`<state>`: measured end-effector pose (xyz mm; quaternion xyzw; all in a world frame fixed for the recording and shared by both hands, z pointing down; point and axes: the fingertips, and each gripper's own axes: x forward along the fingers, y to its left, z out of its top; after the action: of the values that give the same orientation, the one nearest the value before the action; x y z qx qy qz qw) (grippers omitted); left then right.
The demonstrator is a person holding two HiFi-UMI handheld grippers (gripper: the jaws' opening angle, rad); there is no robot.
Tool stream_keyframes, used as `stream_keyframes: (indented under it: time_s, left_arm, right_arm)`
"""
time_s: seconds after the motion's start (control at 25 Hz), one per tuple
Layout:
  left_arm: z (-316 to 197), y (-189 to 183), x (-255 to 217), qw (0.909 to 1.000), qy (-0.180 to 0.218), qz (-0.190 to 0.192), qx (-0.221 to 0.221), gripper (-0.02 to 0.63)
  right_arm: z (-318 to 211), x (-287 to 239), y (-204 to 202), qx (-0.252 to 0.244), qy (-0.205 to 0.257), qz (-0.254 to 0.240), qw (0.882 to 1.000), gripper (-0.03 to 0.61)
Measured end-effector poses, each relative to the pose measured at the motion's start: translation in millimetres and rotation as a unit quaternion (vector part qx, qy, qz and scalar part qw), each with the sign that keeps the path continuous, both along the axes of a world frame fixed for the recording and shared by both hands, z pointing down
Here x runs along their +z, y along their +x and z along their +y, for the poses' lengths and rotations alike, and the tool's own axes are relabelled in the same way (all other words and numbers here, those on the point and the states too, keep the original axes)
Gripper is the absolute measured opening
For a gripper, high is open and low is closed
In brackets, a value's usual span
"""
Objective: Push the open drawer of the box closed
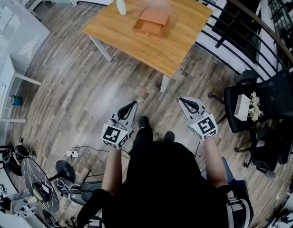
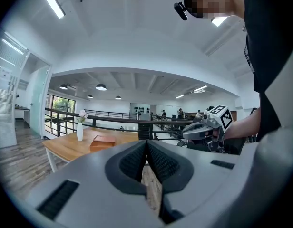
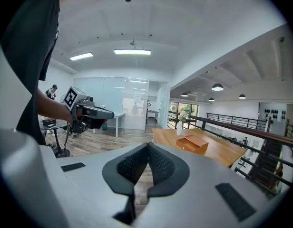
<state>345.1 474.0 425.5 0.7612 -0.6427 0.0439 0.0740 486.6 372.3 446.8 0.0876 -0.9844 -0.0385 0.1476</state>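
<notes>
On a wood-floored mezzanine, a wooden table (image 1: pixel 177 49) carries the box (image 1: pixel 153 19), its drawer (image 1: pixel 147 31) pulled out, near a vase (image 1: pixel 120 6). The left gripper (image 1: pixel 132 104) and right gripper (image 1: pixel 184 101), both clenched on nothing, hover over the floor, well apart from the table. The approach looks not yet begun; next comes closing in and pressing the drawer front.

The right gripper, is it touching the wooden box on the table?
No, the right gripper hangs above the floor, apart from the box on the table.
</notes>
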Motion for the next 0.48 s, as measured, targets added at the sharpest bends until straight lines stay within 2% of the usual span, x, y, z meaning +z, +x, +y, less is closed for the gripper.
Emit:
stream_keyframes:
  time_s: [0.32,0.48]
  left_arm:
    - [-41.0,-90.2,2.9,0.9993,-0.012,0.001,0.035,0.023]
    - [-65.3,-125.2,3.9,0.9984,-0.008,0.0,0.055,0.023]
  right_arm:
    - [-36.0,2.8,-91.1,0.039,-0.003,-0.002,0.999,0.015]
    - [-54.9,8.4,-123.8,0.058,-0.003,0.004,0.998,0.015]
